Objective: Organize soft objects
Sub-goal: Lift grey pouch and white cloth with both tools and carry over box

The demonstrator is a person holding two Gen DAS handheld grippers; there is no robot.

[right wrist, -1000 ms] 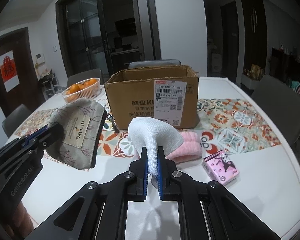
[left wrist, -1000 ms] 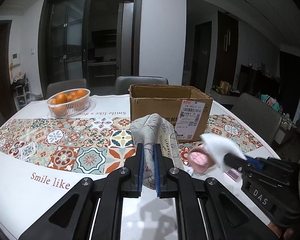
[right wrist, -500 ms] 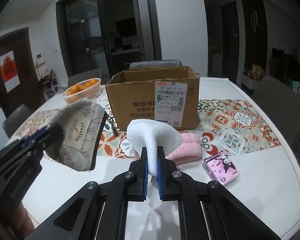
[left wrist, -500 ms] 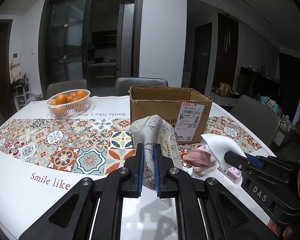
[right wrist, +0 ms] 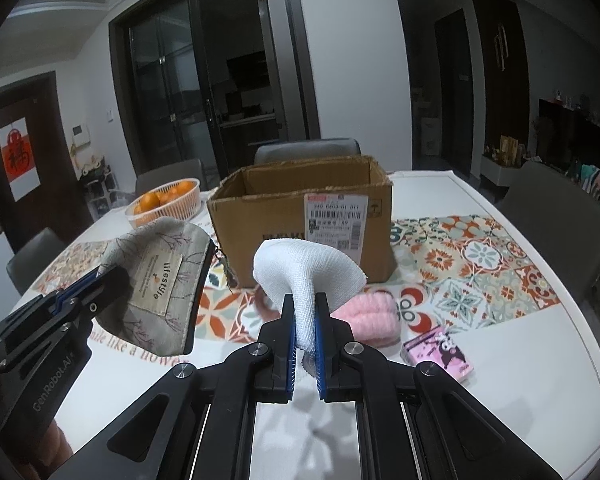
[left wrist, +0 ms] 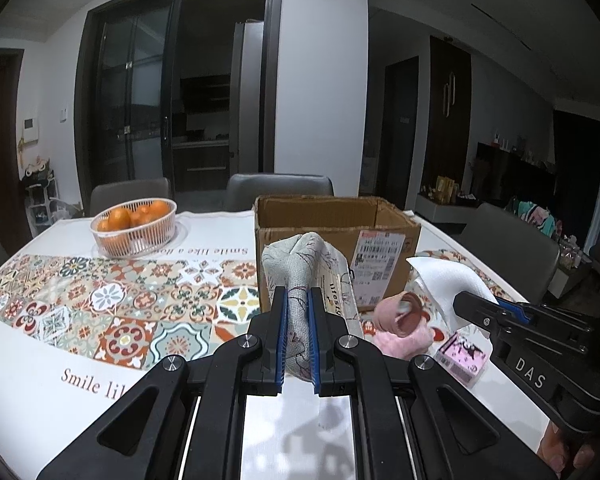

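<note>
table: white top (right wrist: 520, 360) wearing a patterned tile runner (left wrist: 100, 300) across the middle
box: open cardboard box (right wrist: 300, 216) sitting on the runner
basket: oranges basket (left wrist: 134, 226) hanging out at the far left
front: pink fuzzy roll (right wrist: 374, 316) and little pink packet (right wrist: 438, 356) lying near the box

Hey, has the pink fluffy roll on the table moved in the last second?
No. The pink fluffy roll still lies at the right front corner of the cardboard box.
</note>
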